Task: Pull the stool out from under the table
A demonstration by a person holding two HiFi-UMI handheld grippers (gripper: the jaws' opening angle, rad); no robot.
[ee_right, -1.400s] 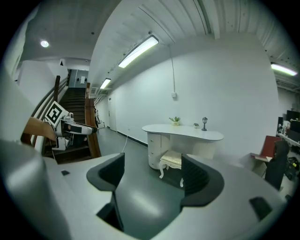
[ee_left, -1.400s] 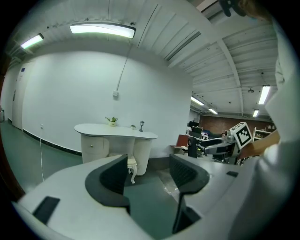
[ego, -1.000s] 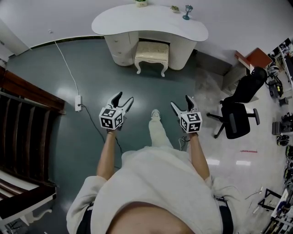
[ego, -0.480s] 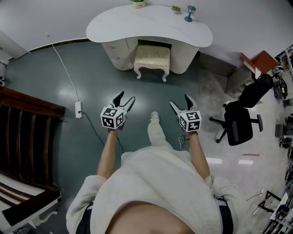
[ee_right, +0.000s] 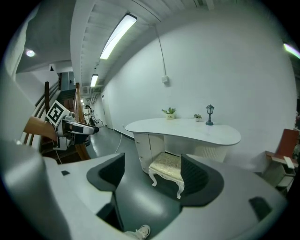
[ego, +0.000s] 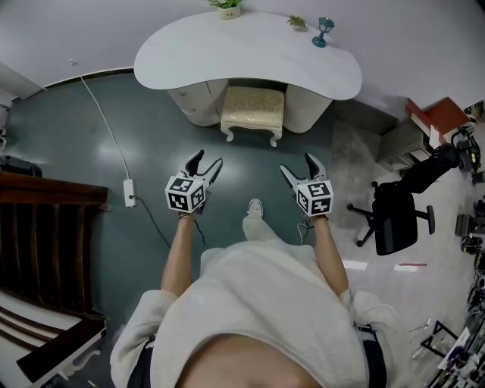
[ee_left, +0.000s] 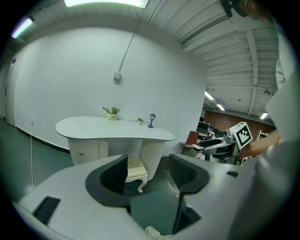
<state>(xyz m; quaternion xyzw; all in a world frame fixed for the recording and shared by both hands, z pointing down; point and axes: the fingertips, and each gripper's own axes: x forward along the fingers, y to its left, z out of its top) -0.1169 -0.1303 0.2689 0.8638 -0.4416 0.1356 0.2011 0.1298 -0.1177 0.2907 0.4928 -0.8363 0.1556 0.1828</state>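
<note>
Stool [ego: 253, 111] tucked partly under white curved worktop [ego: 189, 53]; seat front and front legs showing. Left gripper [ego: 208, 159] and right gripper [ego: 297, 164] held side by side over green floor [ego: 114, 121], well apart from stool. Both sets of fingers released, spread wide, gripping nothing. Potted plant [ego: 228, 6] and small lamp [ego: 324, 29] on worktop.

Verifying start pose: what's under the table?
The stool stands in the table's kneehole, with its cushioned front part and front legs sticking out. In the head view the table covers its rear edge and back legs.
</note>
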